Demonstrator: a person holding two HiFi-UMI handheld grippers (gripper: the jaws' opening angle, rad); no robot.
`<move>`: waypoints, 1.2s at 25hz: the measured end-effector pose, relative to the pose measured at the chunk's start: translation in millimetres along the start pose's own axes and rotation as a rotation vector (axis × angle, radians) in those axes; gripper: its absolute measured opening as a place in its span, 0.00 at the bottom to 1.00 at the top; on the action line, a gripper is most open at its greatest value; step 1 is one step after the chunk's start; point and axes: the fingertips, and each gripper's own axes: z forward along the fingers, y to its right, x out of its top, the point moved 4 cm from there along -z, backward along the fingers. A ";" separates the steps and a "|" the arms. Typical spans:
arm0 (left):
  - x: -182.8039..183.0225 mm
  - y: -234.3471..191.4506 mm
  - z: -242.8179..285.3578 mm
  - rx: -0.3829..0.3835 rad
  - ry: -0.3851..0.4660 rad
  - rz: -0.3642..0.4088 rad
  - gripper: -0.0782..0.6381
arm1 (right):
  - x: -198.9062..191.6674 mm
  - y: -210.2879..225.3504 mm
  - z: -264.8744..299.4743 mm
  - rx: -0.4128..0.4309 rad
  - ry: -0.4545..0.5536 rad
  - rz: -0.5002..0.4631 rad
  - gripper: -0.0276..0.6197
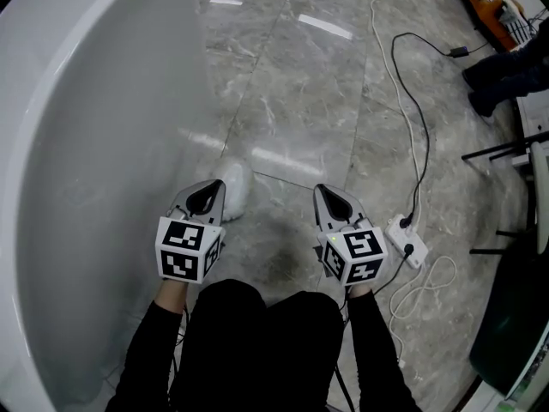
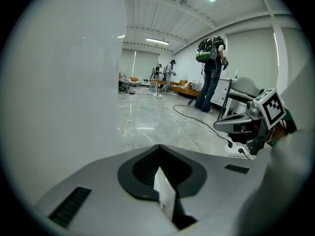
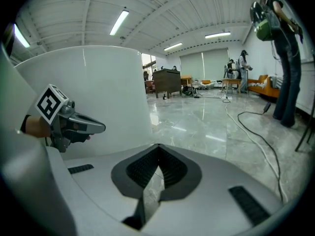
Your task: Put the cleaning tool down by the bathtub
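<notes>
The cleaning tool [image 1: 238, 187], a white fluffy pad, lies on the marble floor against the base of the white bathtub [image 1: 94, 144]. My left gripper [image 1: 208, 197] hovers low right beside it, its tip overlapping the pad's left edge; contact cannot be told. In the left gripper view, the left gripper [image 2: 158, 150] has its jaws shut with nothing gripped, only a white sliver showing below them. My right gripper [image 1: 332, 201] hangs a hand's width to the right over bare floor. In its own view, the right gripper [image 3: 157, 149] is also shut and empty.
A white power strip [image 1: 406, 241] with a black cable [image 1: 410, 101] and a white cable [image 1: 383, 58] lies right of the right gripper. Black stand legs [image 1: 506, 151] and a person's shoes [image 1: 497, 80] are at the far right. People stand farther back [image 2: 211, 73].
</notes>
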 end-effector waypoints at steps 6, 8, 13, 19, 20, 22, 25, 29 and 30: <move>-1.0 -0.7 -5.4 -0.006 -0.003 -0.035 0.12 | 1.1 -9.5 -2.3 0.013 -0.012 -0.032 0.04; -1.5 -0.1 -6.2 -0.007 -0.006 -0.035 0.12 | 2.4 -13.2 -2.9 0.015 -0.011 -0.049 0.04; -2.4 0.5 -5.8 -0.003 -0.004 -0.041 0.12 | 3.5 -21.0 -2.5 0.025 -0.002 -0.053 0.04; -3.7 -1.6 -5.7 0.003 0.001 -0.062 0.12 | 3.2 -21.0 -3.2 0.016 0.007 -0.033 0.04; -4.1 -1.5 -5.7 0.002 0.000 -0.064 0.12 | 3.1 -20.5 -3.3 0.014 0.009 -0.029 0.04; -5.2 -1.2 -5.9 0.002 -0.002 -0.064 0.12 | 3.0 -20.4 -3.5 0.013 0.012 -0.023 0.04; -8.2 -0.5 -6.6 0.005 -0.009 -0.065 0.12 | 2.3 -21.2 -4.5 0.013 0.012 -0.027 0.04; -11.7 -1.1 -6.4 0.009 -0.016 -0.074 0.12 | 1.8 -21.5 -4.9 0.015 0.011 -0.026 0.04; -12.1 -1.5 -6.1 0.009 -0.017 -0.075 0.12 | 1.8 -21.5 -4.6 0.016 0.010 -0.025 0.04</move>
